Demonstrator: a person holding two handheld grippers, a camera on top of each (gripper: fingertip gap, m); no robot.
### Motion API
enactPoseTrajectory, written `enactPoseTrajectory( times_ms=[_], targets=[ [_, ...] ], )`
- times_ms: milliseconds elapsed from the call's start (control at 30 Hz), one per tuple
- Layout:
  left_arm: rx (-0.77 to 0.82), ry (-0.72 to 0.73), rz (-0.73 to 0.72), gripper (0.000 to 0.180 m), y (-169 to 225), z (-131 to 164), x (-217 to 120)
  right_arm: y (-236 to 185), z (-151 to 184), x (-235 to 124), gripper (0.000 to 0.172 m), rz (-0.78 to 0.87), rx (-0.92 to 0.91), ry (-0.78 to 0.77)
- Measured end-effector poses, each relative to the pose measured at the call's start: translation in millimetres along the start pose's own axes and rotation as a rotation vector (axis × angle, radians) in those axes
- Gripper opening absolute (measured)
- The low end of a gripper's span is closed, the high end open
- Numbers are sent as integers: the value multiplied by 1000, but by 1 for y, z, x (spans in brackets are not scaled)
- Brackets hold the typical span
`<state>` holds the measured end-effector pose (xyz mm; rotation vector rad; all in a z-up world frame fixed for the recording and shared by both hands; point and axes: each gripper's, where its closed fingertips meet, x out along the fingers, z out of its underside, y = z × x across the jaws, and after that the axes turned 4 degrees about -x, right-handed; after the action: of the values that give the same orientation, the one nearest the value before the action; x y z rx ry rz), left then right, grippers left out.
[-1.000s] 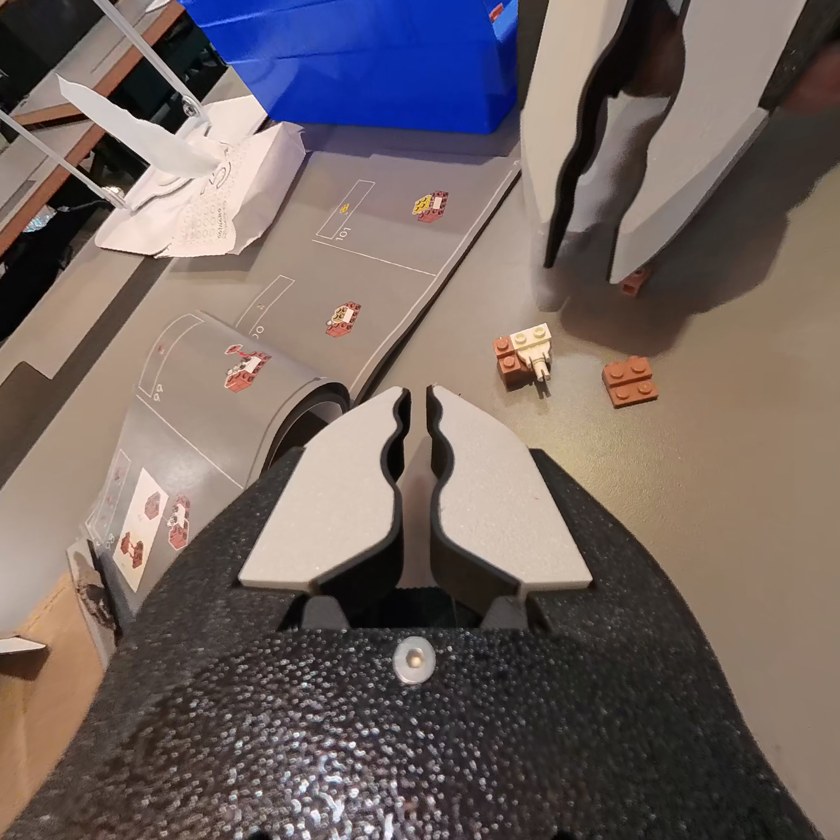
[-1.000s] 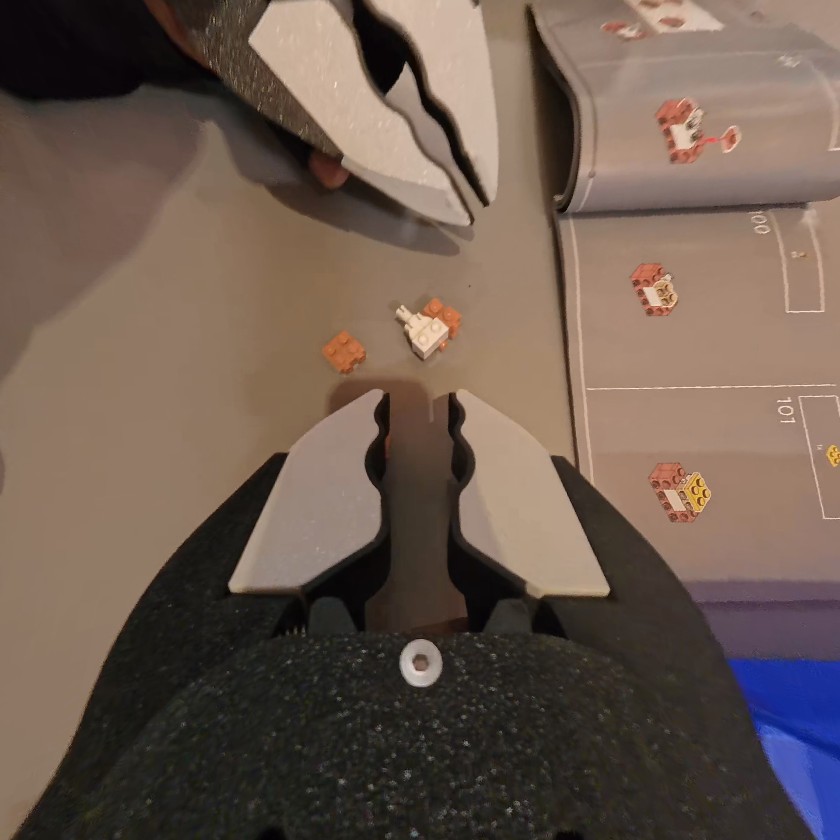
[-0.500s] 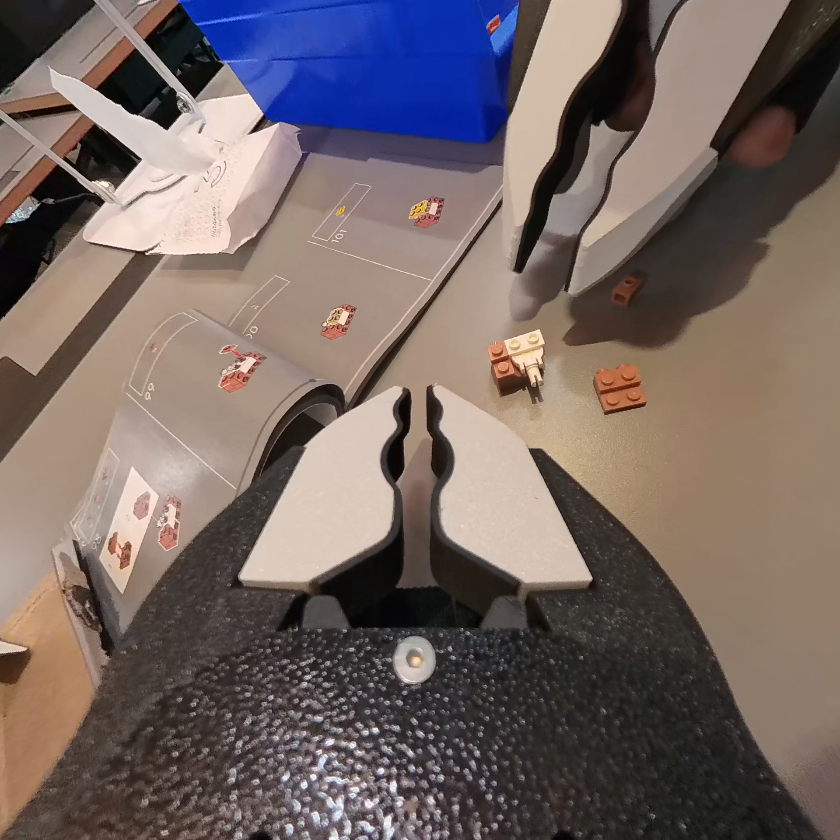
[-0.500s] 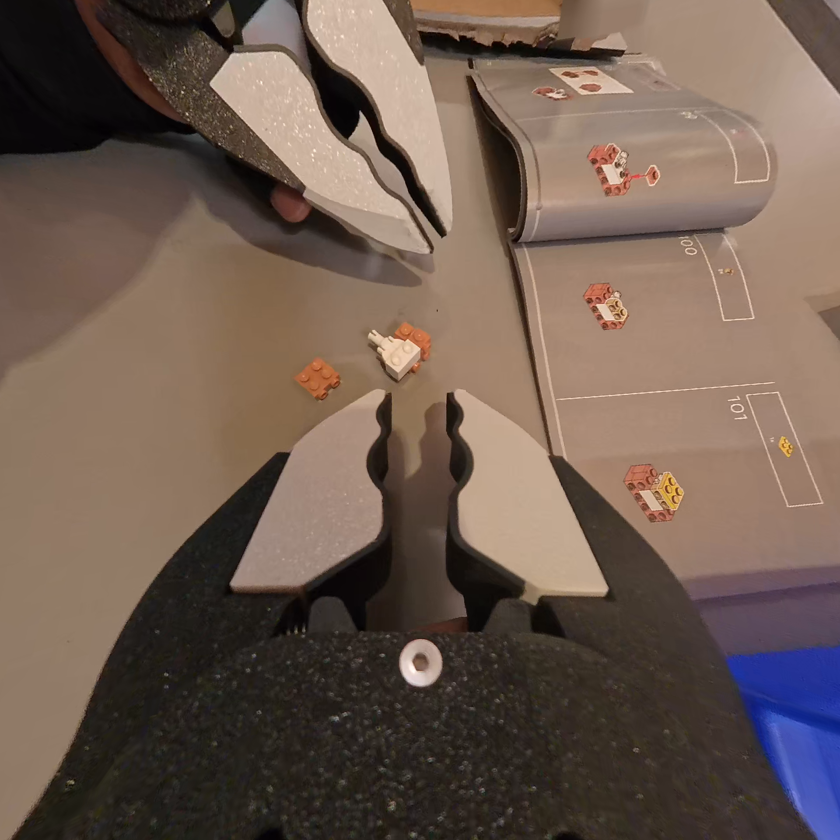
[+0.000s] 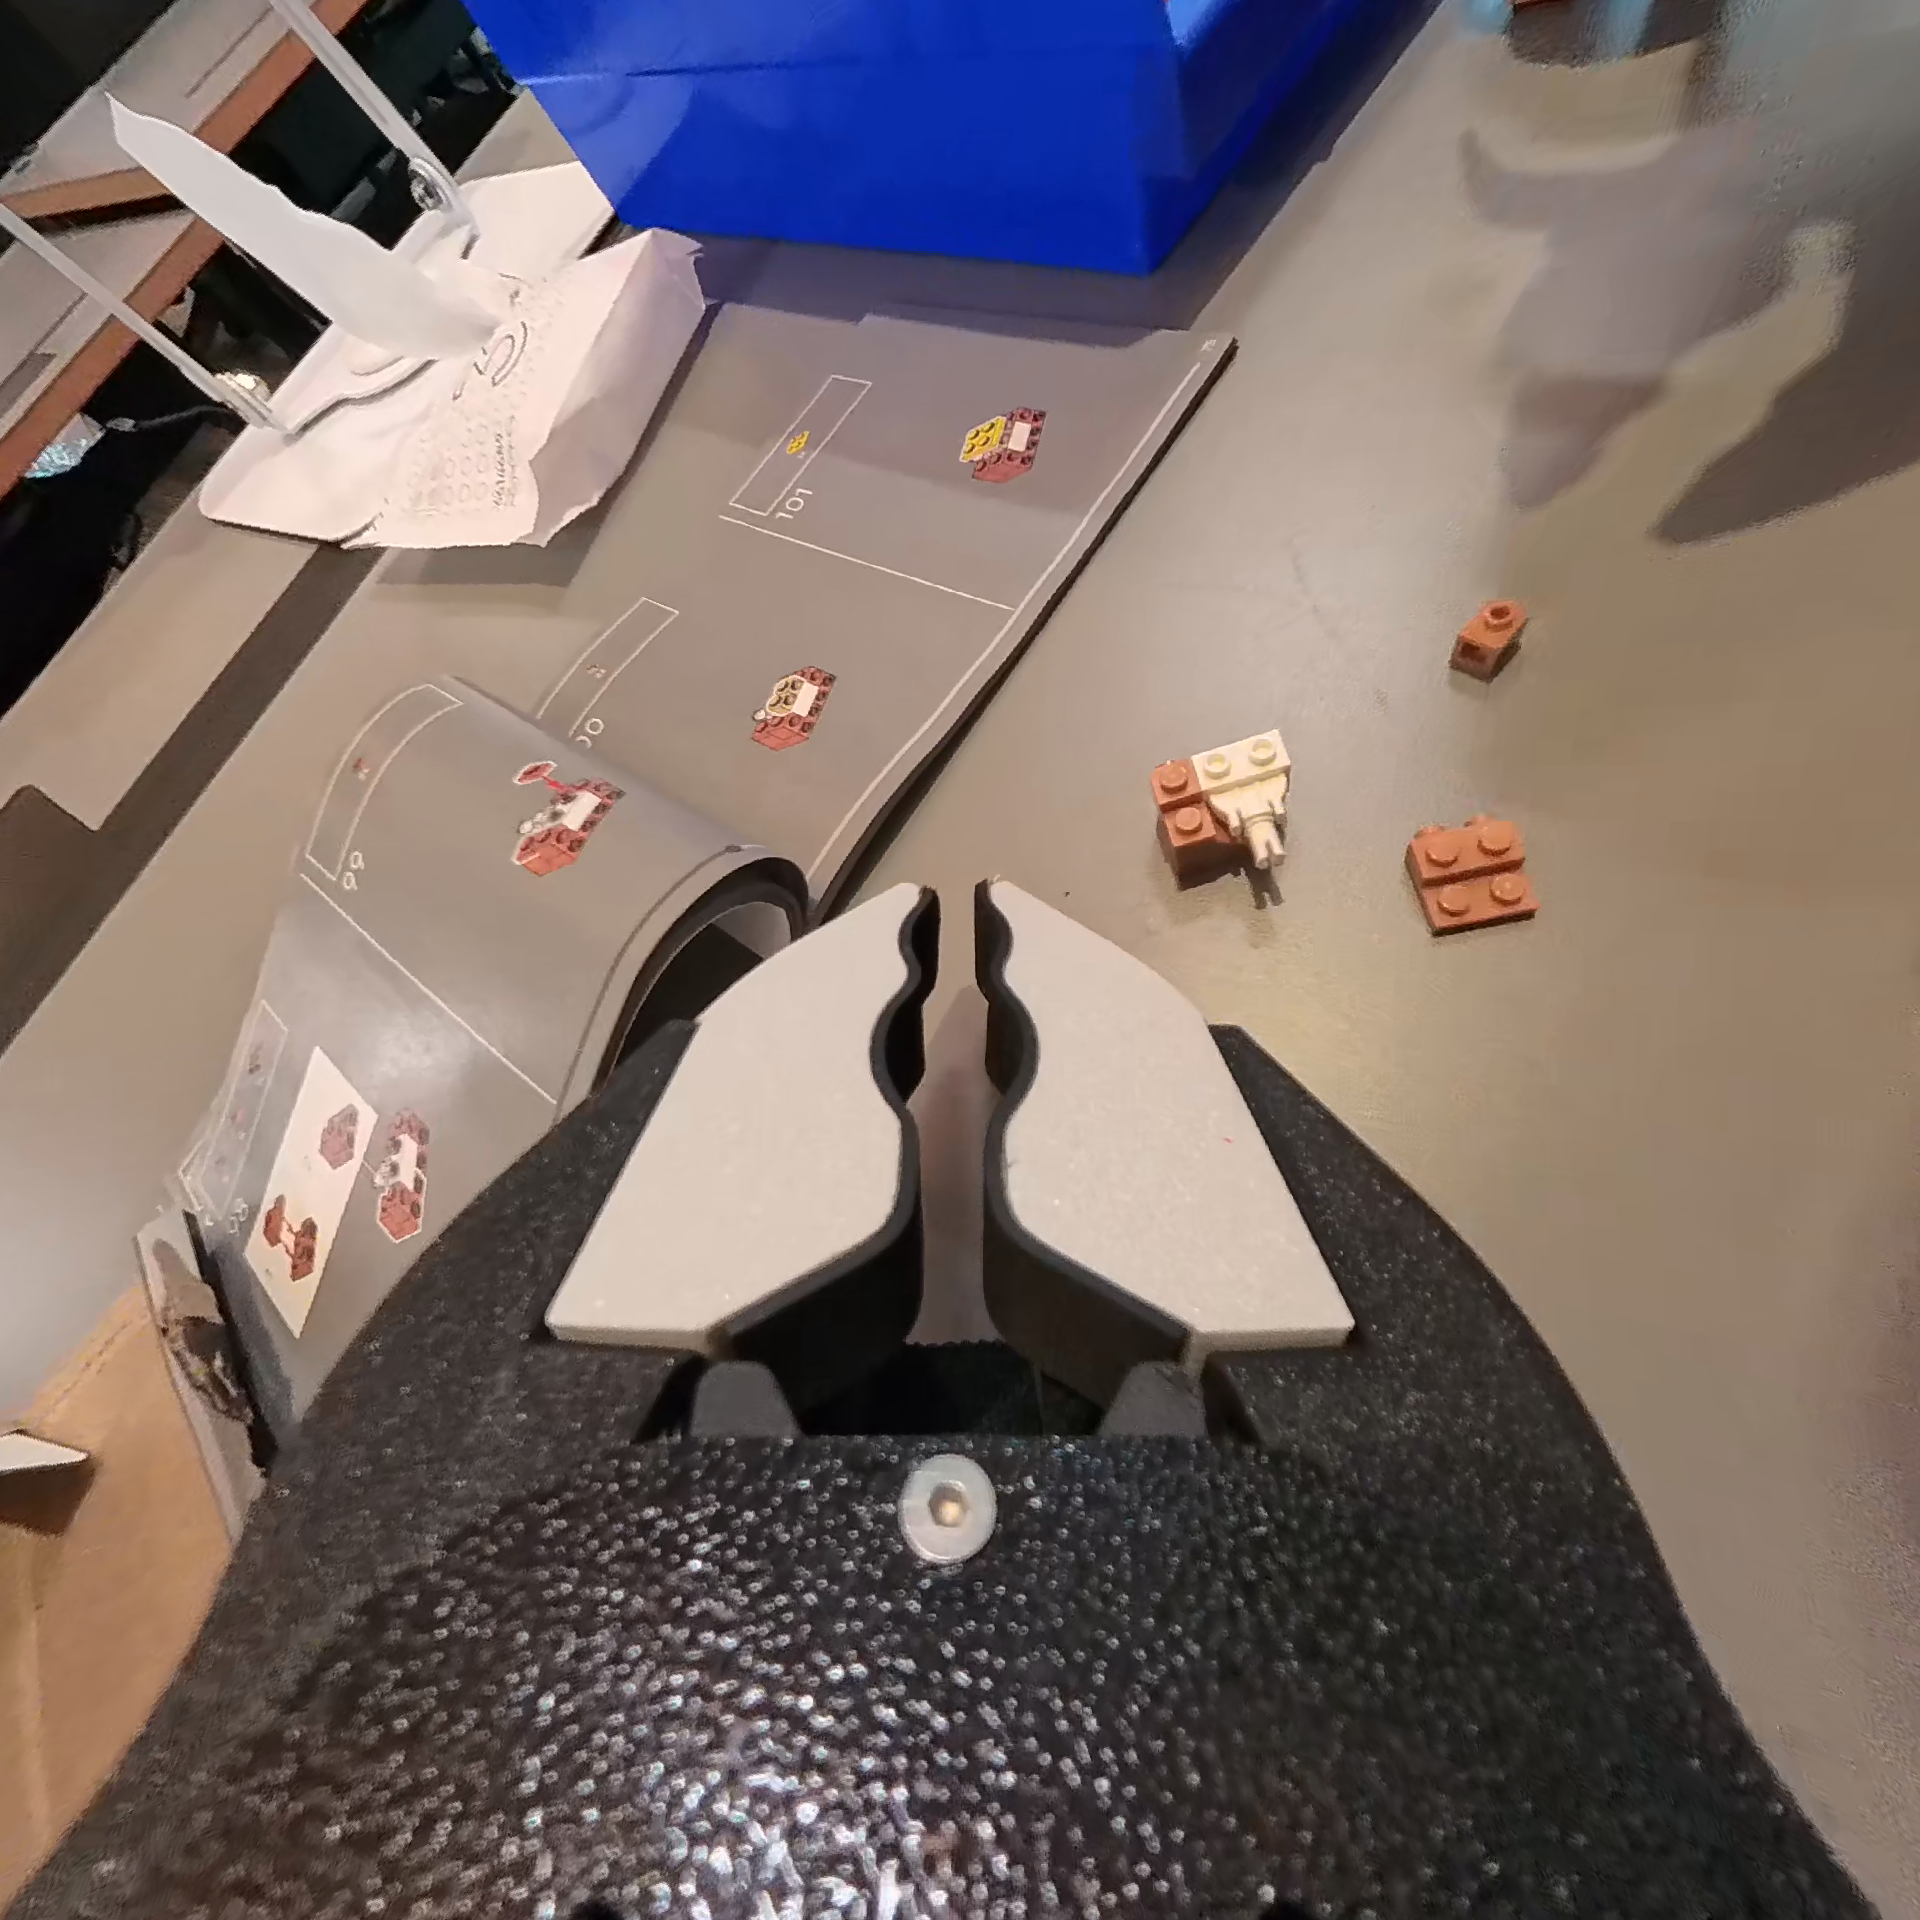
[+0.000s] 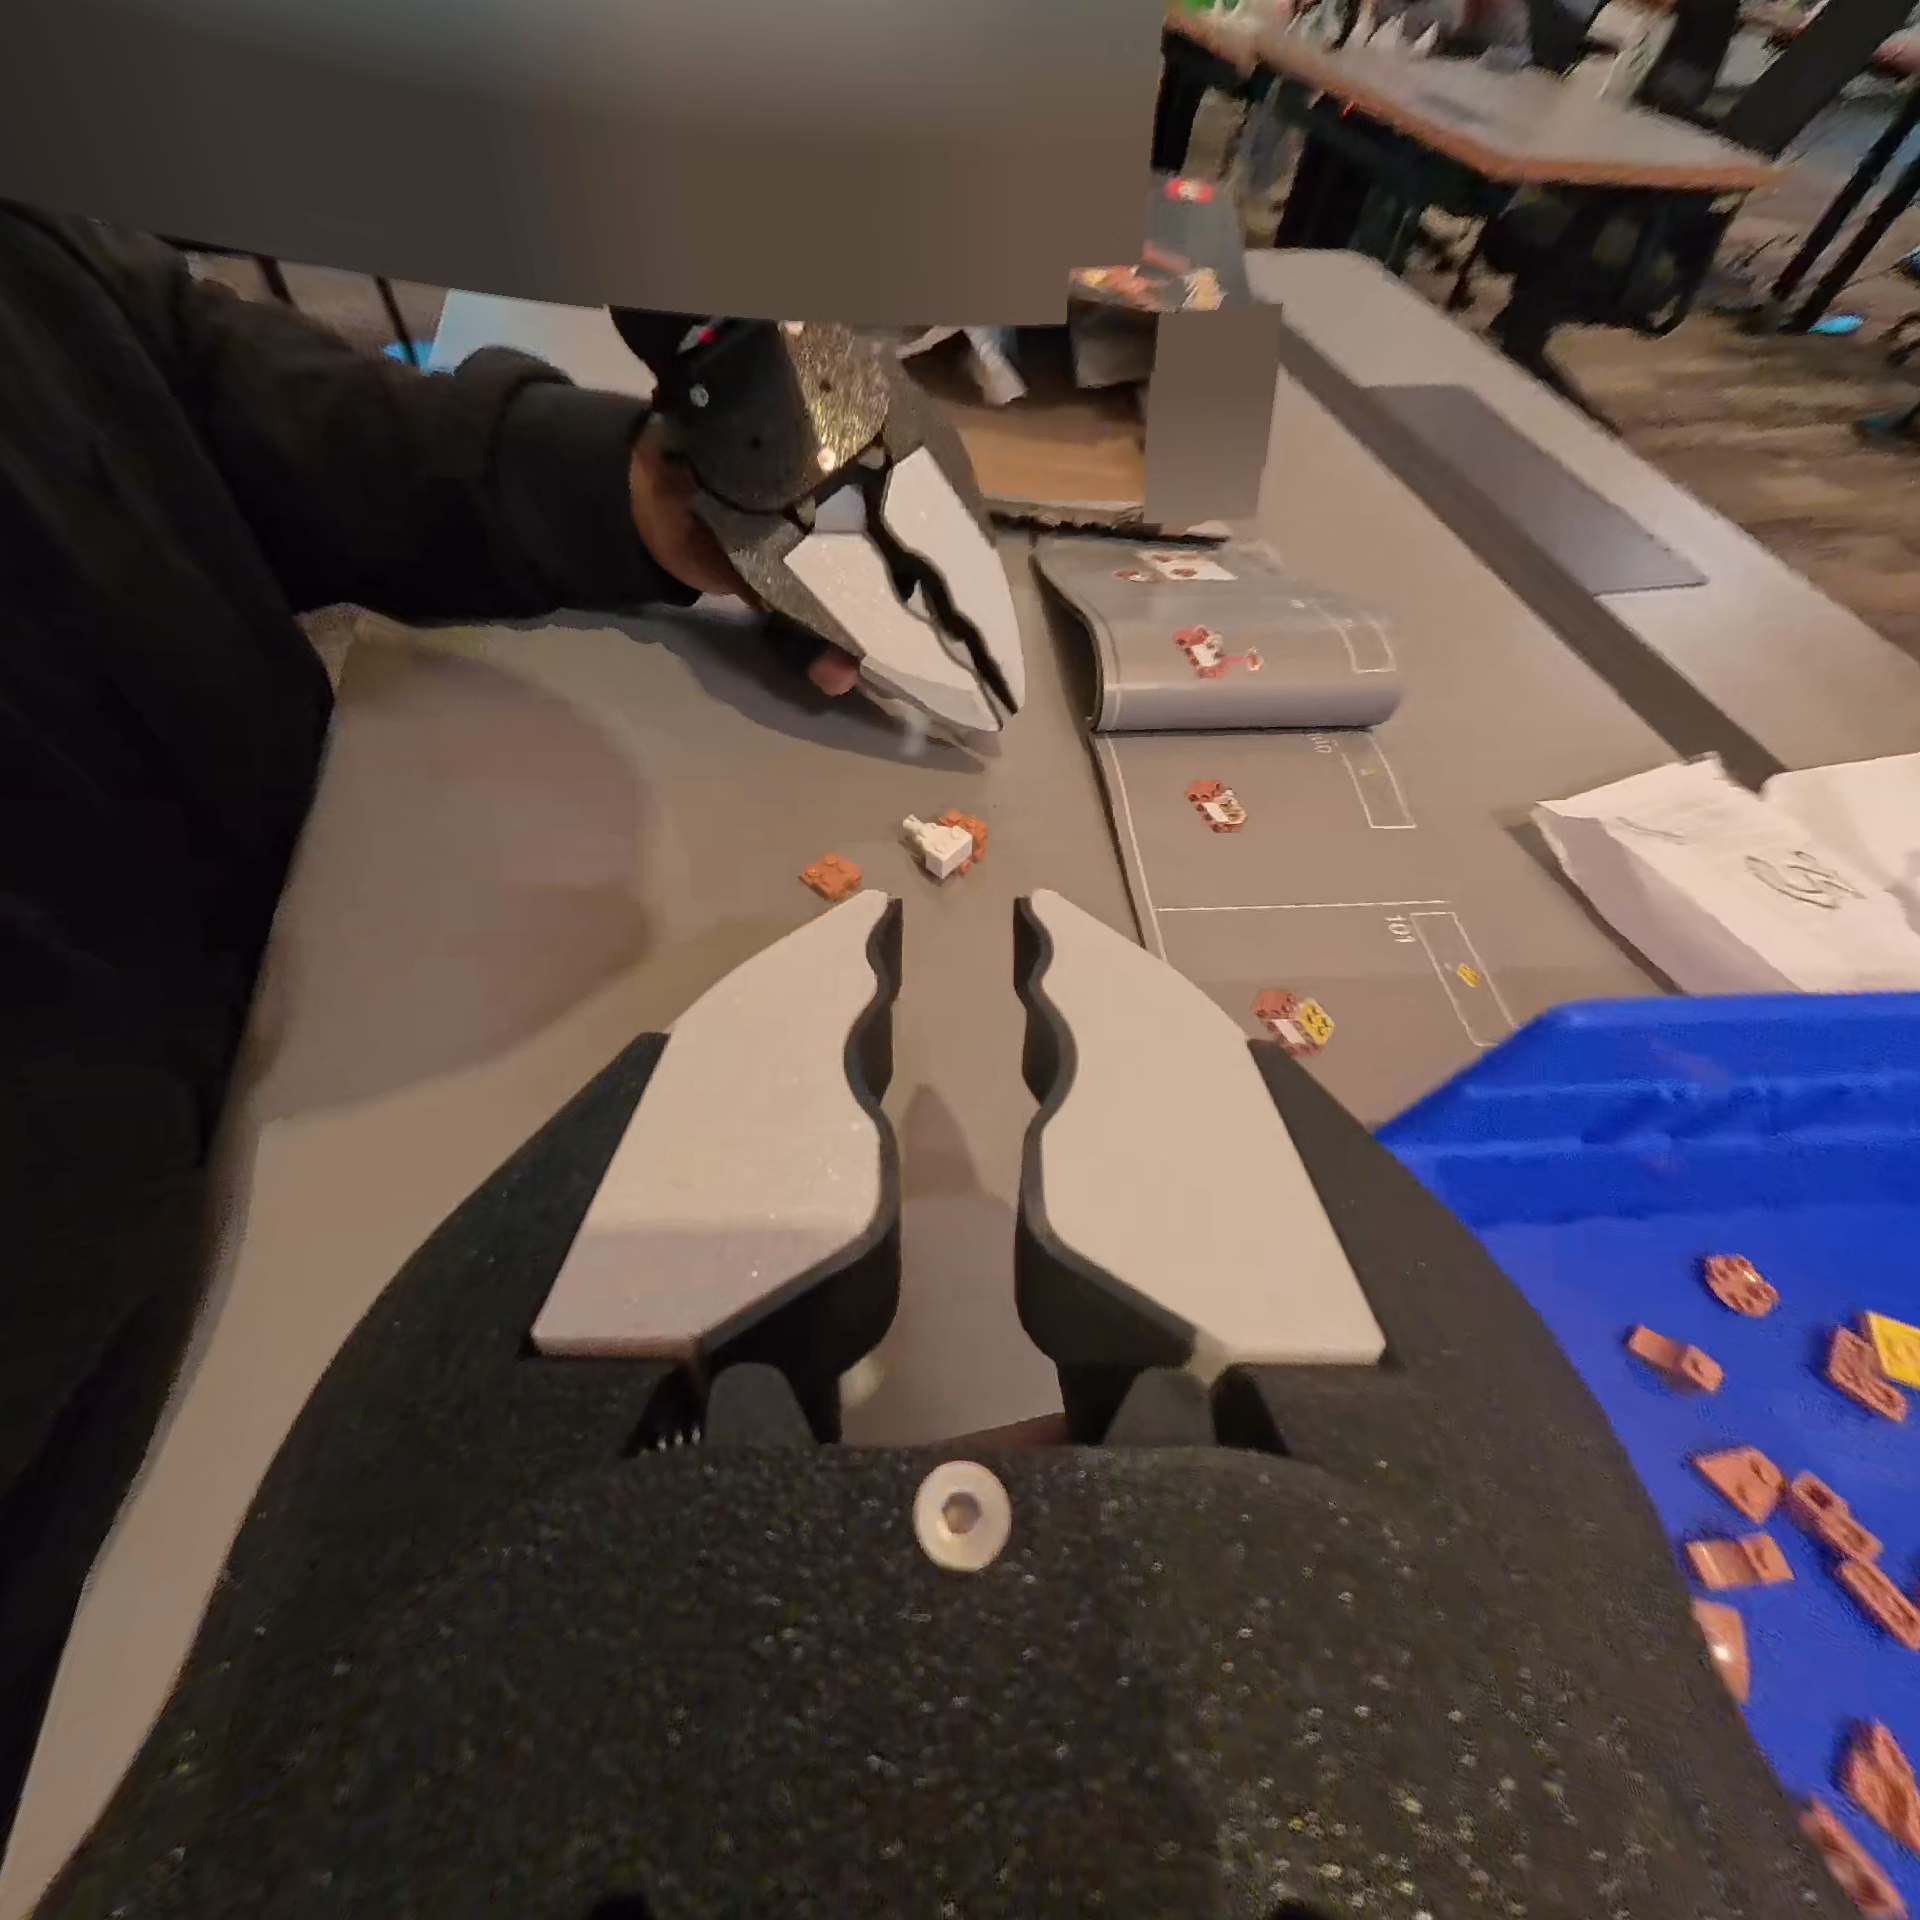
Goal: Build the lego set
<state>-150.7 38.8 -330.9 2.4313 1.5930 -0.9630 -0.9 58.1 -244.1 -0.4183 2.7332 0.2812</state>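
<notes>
- Left wrist view: the left gripper (image 5: pixel 956 899) hangs over the grey table (image 5: pixel 1558 1195), its jaws a narrow slit apart with nothing between them. Just ahead to the right sit a brown-and-white brick cluster (image 5: pixel 1224 810) and a brown plate (image 5: pixel 1472 875); a small brown brick (image 5: pixel 1490 638) lies farther off. An open booklet (image 5: pixel 831 582) lies to the left, with a blue bin (image 5: pixel 935 114) behind it.
- Right wrist view: the right gripper (image 6: pixel 956 914) is partly open and bare, raised above the table, with the cluster (image 6: pixel 948 842) and plate (image 6: pixel 831 875) just beyond its tips. The bin (image 6: pixel 1662 1122) at right holds loose bricks (image 6: pixel 1766 1507).
</notes>
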Motion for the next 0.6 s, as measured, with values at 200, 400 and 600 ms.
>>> enactPoseTrajectory(
  times_ms=[200,400,600],
  targets=[
    [-12,-37,-57,5,-7,2,6,-5,-16,-29,17,25,-13,134],
    [-44,-32,-64,5,-11,2,5,-7,-19,-43,17,42,-27,139],
    [-40,-40,-61,5,-11,3,6,-1,-21,-54,17,84,-50,130]
  ],
)
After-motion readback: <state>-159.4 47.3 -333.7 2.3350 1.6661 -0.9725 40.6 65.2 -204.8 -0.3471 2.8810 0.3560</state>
